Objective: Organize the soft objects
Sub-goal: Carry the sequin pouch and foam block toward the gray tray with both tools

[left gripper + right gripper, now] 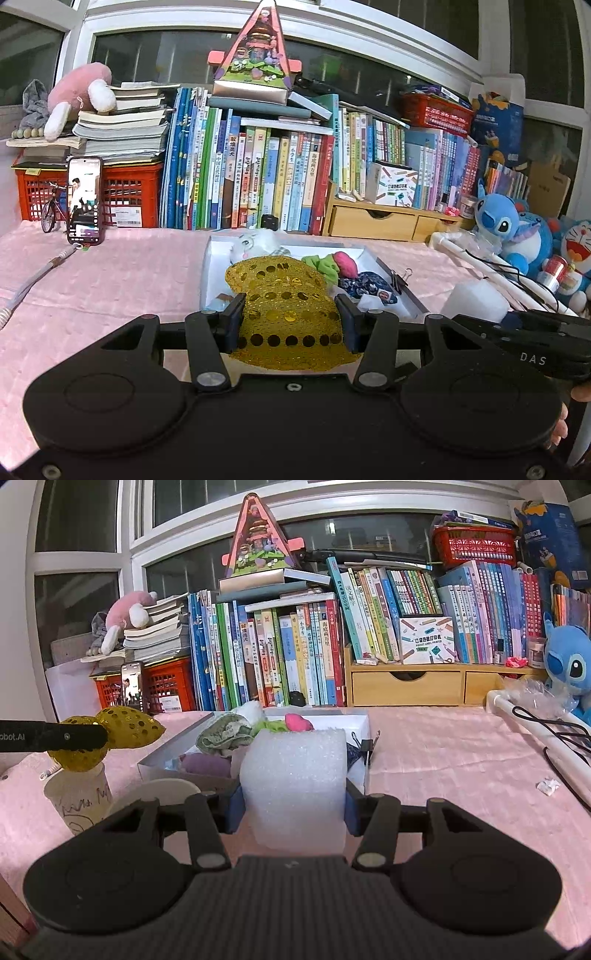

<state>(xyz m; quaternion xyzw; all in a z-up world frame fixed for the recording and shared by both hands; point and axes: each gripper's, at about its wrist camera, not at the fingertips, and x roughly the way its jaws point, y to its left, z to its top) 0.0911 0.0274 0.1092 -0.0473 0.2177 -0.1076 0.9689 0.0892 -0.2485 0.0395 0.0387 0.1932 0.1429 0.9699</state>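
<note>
Nearest, the left gripper (pixel 290 319) pinches a gold sequined fabric piece (pixel 288 314) between partly closed jaws, its lower edge hidden behind the tool body. The right gripper (pixel 293 799) clamps a white foam roll (pixel 295 786) that blocks much of the white tray (pixel 364 723) behind it. That tray, mid-bed on the pink cover (pixel 443 760), holds crumpled cloths and small plush toys, hard to tell apart. Books (pixel 295 653) line the far edge.
</note>
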